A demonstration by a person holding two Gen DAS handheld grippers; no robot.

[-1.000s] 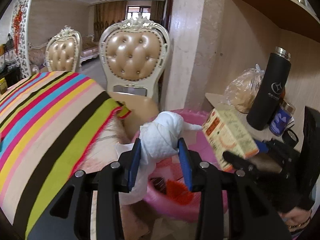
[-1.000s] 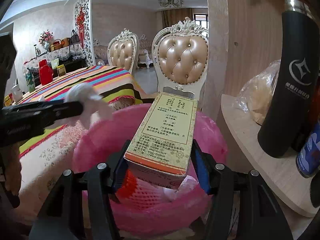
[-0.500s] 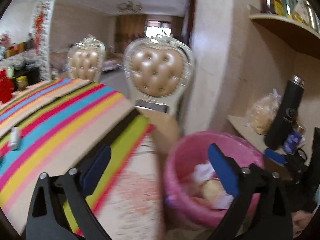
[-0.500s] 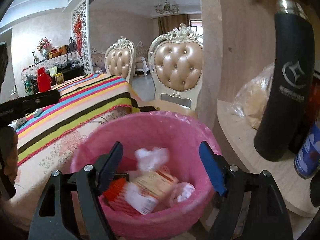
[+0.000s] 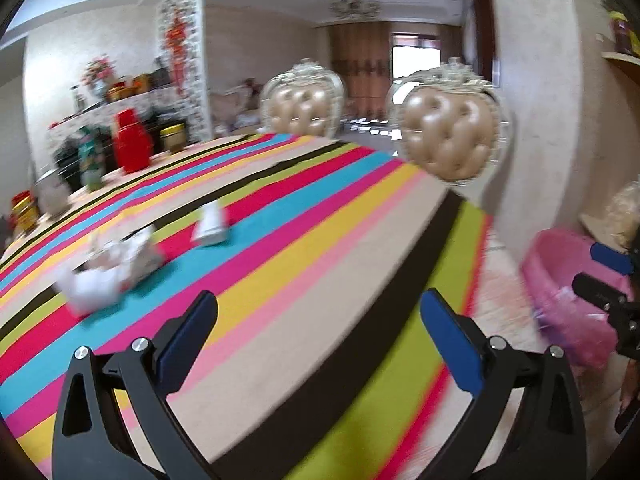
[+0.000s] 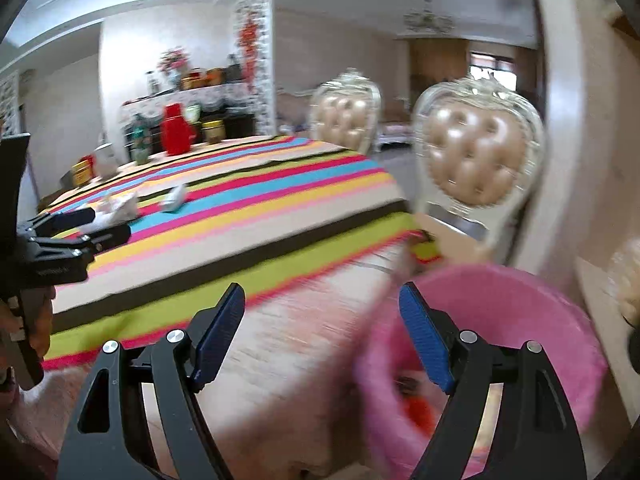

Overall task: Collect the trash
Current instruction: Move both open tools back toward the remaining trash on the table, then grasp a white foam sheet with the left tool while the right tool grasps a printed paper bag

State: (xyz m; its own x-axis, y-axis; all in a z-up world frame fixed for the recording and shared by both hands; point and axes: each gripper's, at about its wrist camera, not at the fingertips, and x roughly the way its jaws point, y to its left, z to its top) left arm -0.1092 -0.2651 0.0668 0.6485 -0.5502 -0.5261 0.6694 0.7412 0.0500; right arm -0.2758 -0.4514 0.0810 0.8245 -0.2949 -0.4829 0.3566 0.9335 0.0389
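My left gripper is open and empty above the striped tablecloth. Crumpled white paper trash and a small white packet lie on the cloth ahead to the left. The pink trash bin stands off the table's right end. My right gripper is open and empty, at the bin's left rim; red trash shows inside. The same paper and packet show far off in the right wrist view. The left gripper also shows in the right wrist view.
Two padded chairs stand at the table's far side. A red jug, jars and tins crowd the table's far left end. A wall and a shelf with a bagged item are at the right.
Both grippers opened and dropped the white paper wad and the box into the pink bin. Both have since swung left toward the table, the left one further.
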